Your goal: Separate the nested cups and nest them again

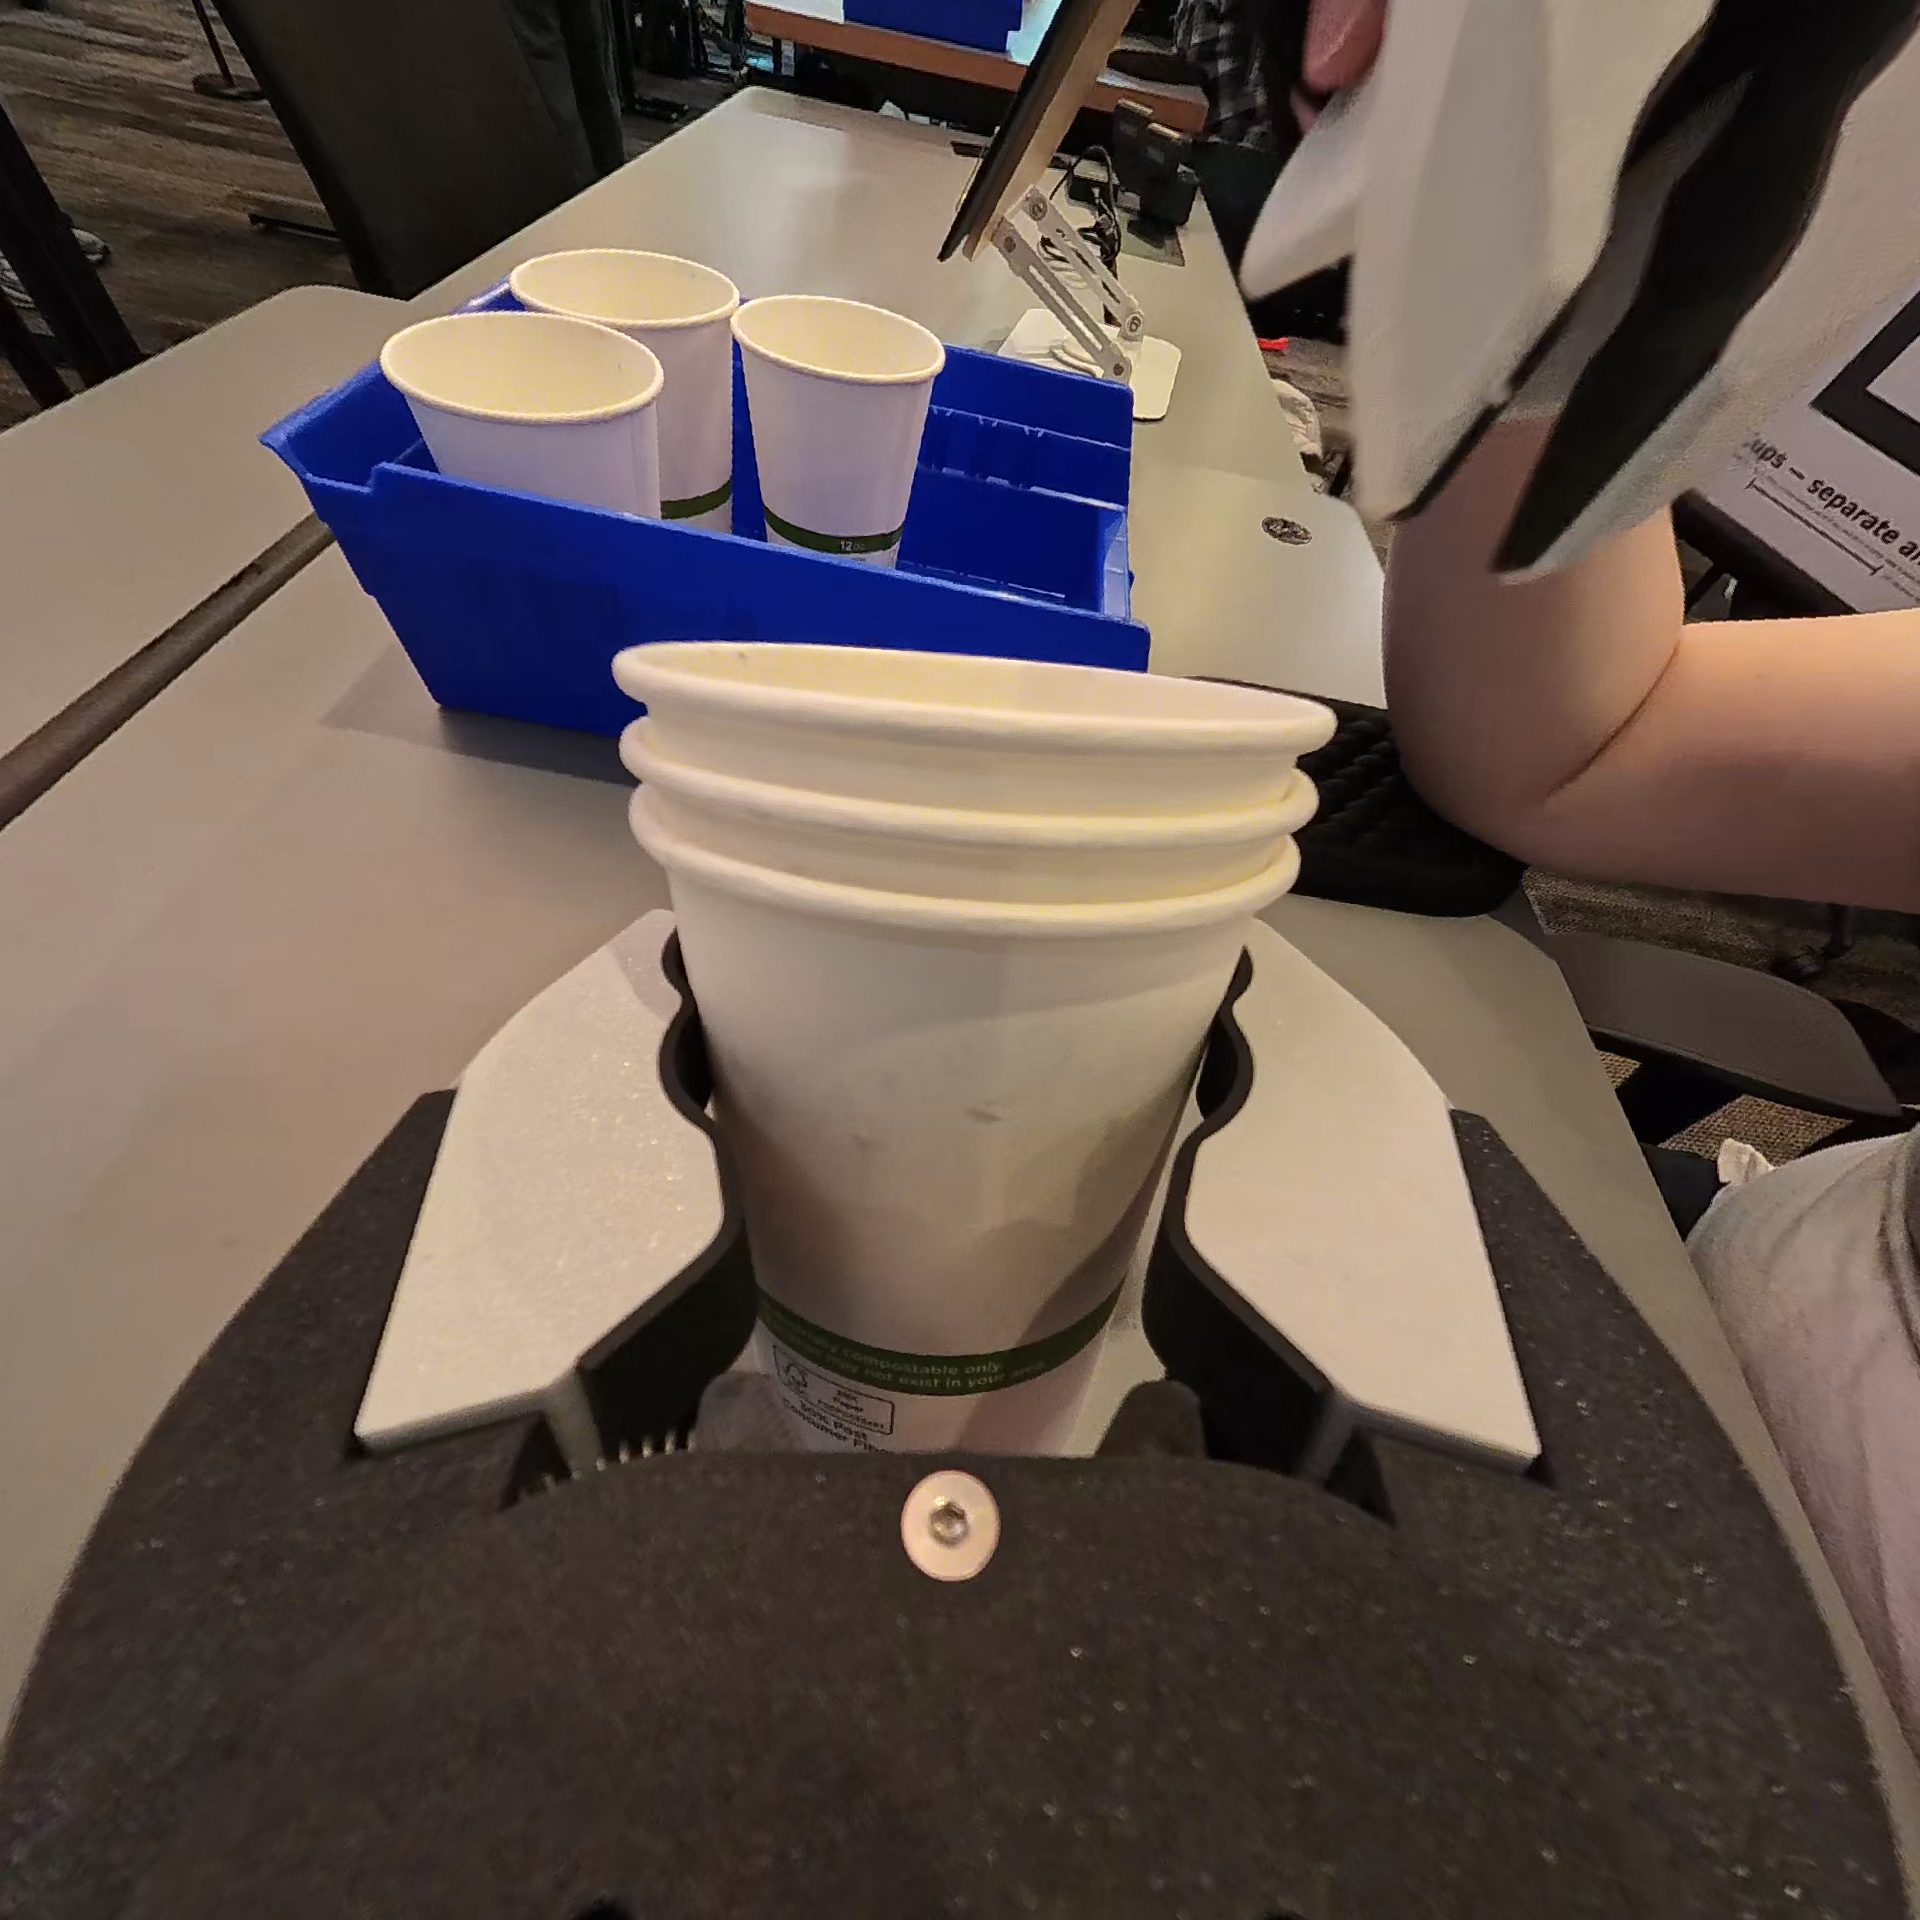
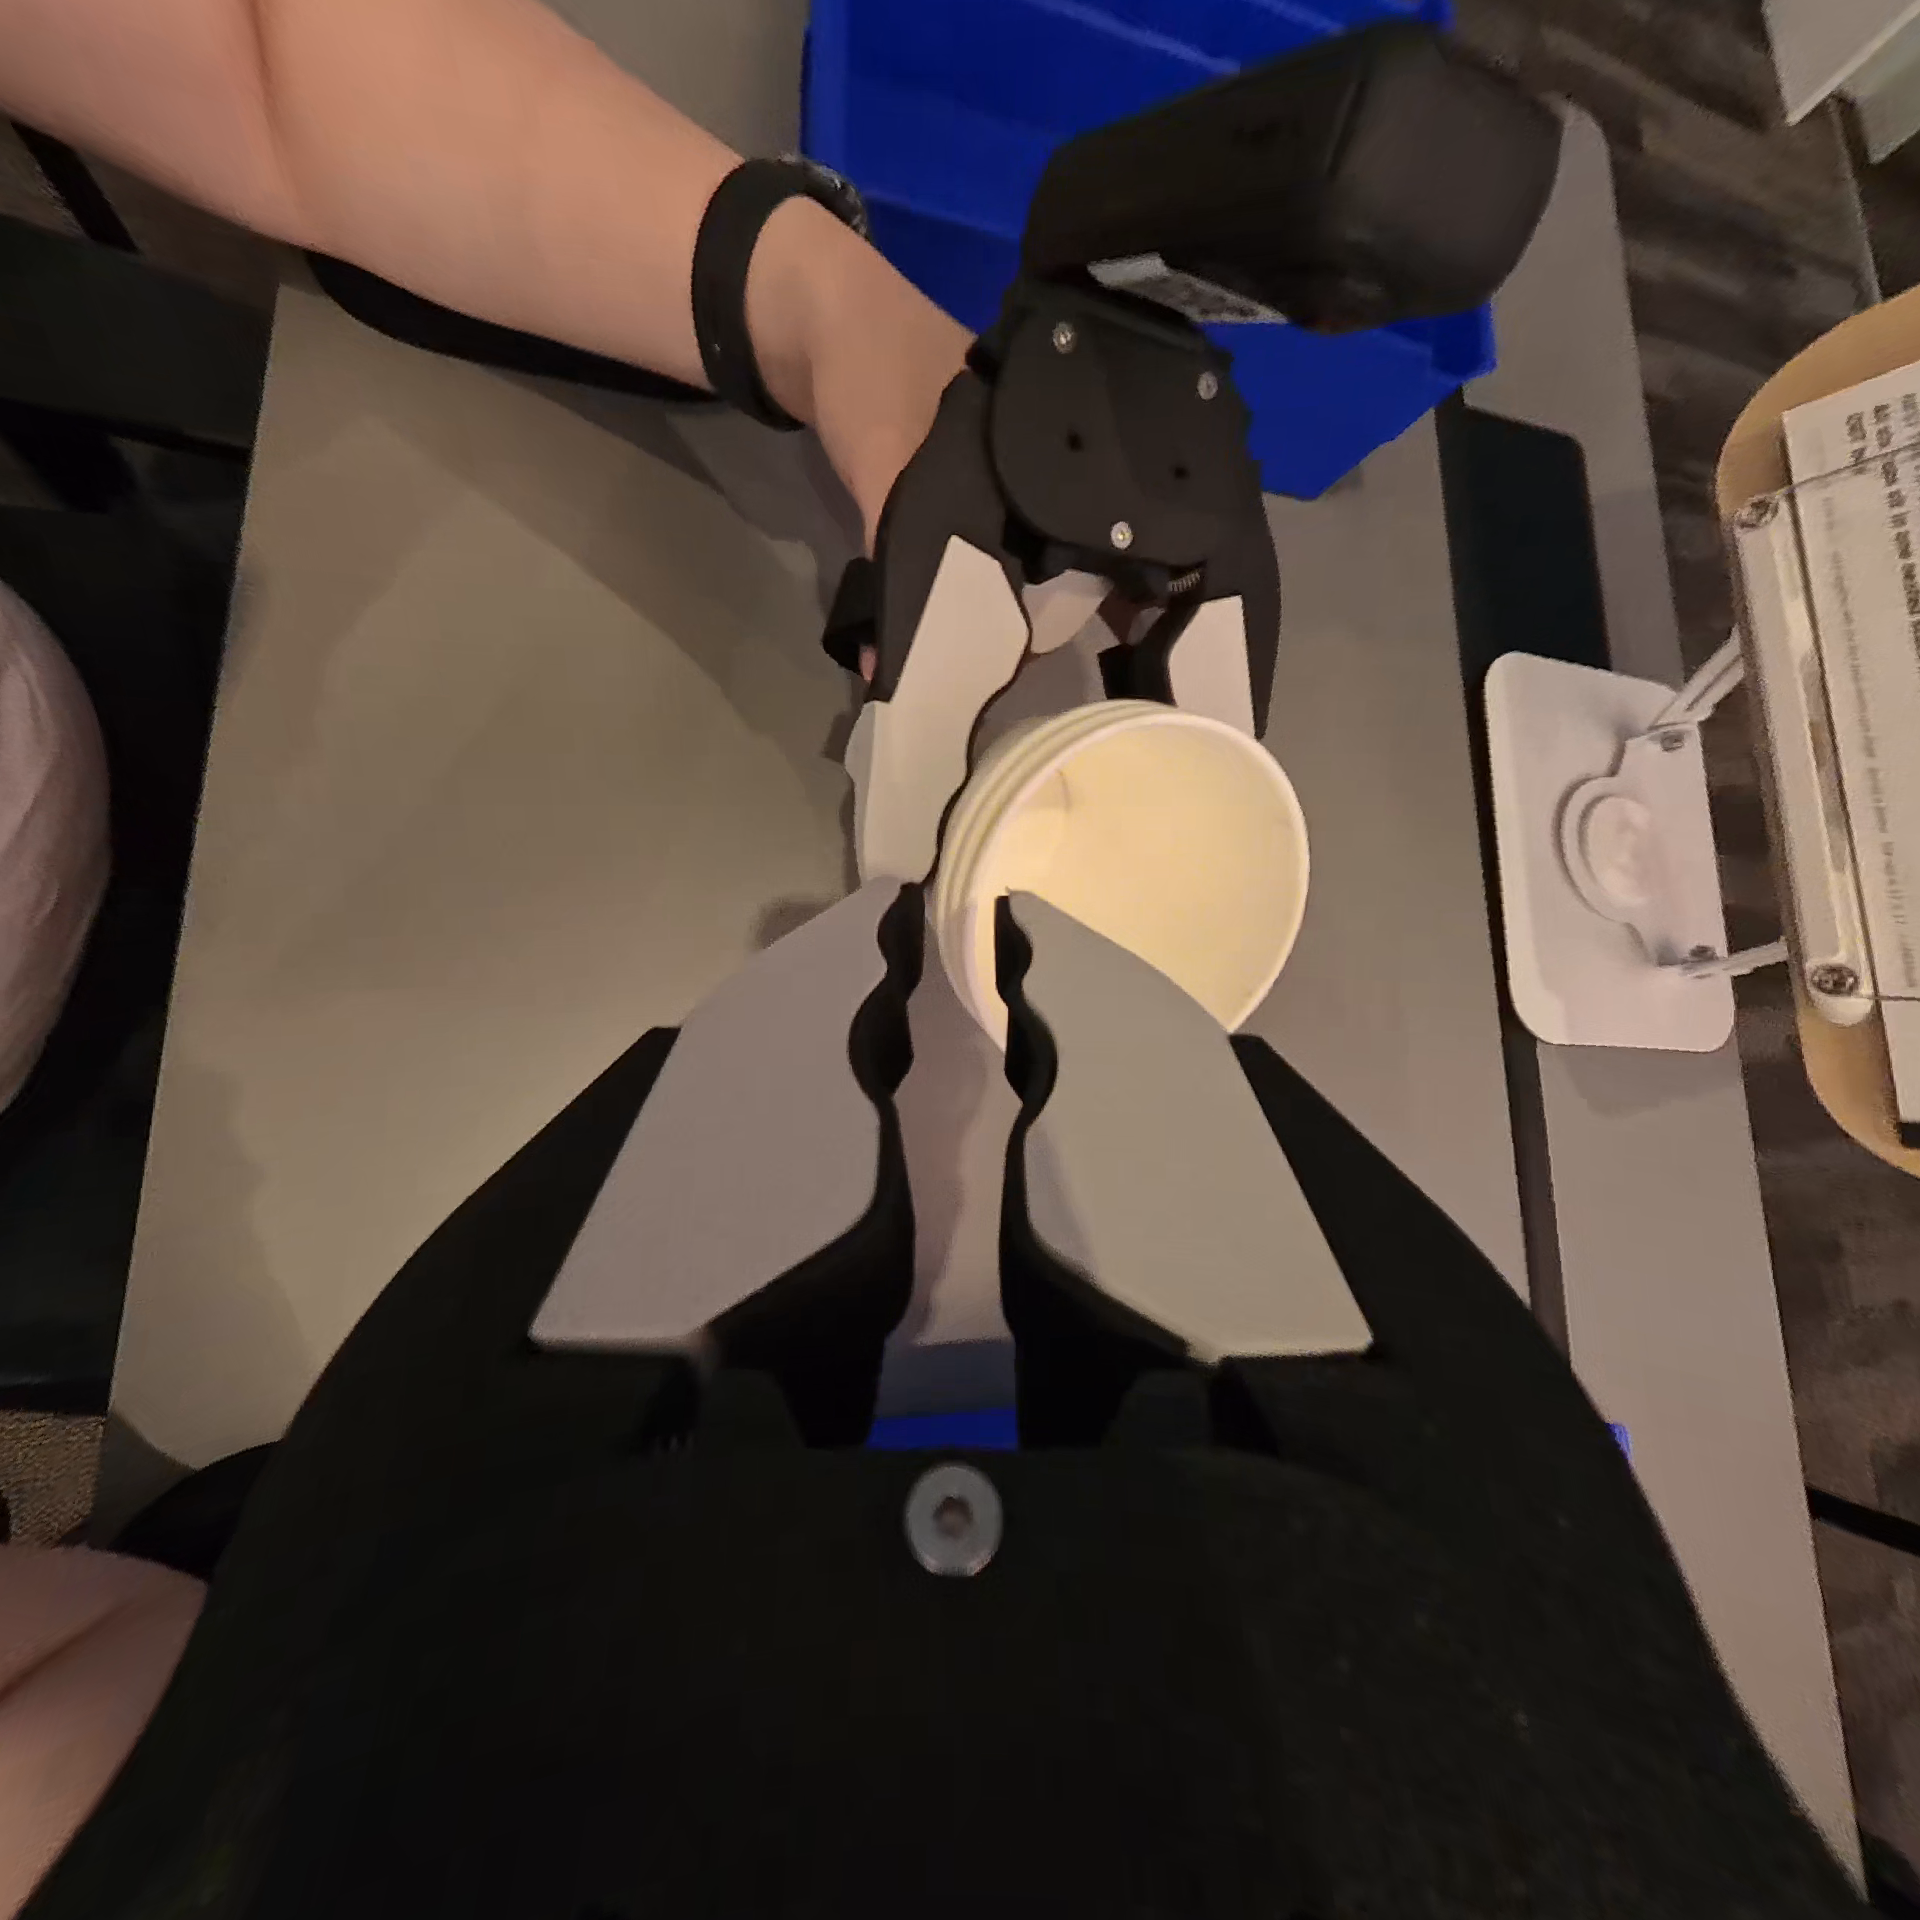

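Left gripper (image 1: 961,1132) clamps the nested cup stack (image 1: 961,997), three rims showing, held just above the grey table (image 1: 260,935). Right gripper (image 2: 958,935) comes from above, jaws narrow, straddling the stack's near wall at the top rim (image 2: 1127,862), not clearly pinched yet. Risks: the pinch catches several walls so more than one cup lifts; a hard squeeze crushes the rim; friction drags the stack from the left grip. Three loose cups (image 1: 831,416) stand in the blue bin (image 1: 582,613).

Nested cups (image 1: 961,935): three, in one stack, centre of frame
Single cups (image 1: 831,416): three, upright in the bin, upper left
Blue bin (image 1: 623,613): one
Grippers: two
Tablet stand (image 1: 1081,301): one, upper centre
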Demonstrator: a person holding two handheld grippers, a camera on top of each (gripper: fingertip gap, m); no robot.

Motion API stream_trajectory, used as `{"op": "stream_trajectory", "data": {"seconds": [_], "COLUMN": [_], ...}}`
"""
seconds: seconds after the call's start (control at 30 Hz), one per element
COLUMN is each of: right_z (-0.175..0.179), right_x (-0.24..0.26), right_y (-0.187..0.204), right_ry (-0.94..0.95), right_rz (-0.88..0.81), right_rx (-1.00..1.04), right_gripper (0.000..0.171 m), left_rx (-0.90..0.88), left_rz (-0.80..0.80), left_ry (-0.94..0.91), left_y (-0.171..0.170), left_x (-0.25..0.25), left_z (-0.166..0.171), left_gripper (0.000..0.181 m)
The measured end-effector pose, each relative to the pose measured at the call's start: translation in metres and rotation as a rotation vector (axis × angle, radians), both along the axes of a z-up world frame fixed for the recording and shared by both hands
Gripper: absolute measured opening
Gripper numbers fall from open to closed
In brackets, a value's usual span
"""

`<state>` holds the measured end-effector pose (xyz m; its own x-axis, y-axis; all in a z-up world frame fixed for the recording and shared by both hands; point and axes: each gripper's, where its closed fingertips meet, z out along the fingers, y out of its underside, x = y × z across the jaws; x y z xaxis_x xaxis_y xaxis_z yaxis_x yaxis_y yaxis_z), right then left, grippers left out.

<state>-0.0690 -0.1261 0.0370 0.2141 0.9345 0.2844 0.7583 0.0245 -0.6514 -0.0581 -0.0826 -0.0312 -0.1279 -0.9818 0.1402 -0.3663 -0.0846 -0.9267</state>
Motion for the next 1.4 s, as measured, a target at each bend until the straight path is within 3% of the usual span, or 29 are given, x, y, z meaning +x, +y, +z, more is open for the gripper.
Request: {"op": "stream_trajectory", "data": {"seconds": [0.33,0.87,1.17,1.4], "right_z": [-0.026,-0.022,0.016,0.067], "right_x": [-0.002,0.002,0.019,0.07], "right_y": [0.01,0.006,0.01,0.0], "right_ry": [-0.064,-0.034,0.091,0.215], "right_rz": [-0.01,0.014,-0.037,-0.173], "right_rx": [-0.09,-0.118,-0.016,0.149], "right_gripper": [0.007,0.003,0.003,0.003], "left_rx": [0.002,0.008,0.009,0.007], "left_rz": [-0.008,-0.012,-0.006,0.015], "left_ry": [-0.004,-0.002,0.014,0.024], "left_y": [-0.002,-0.002,0.001,0.008], "left_x": [0.001,0.001,0.0,-0.002], "left_z": [0.002,0.001,-0.004,-0.008], "left_gripper": [0.094,0.094,0.094,0.094]}}
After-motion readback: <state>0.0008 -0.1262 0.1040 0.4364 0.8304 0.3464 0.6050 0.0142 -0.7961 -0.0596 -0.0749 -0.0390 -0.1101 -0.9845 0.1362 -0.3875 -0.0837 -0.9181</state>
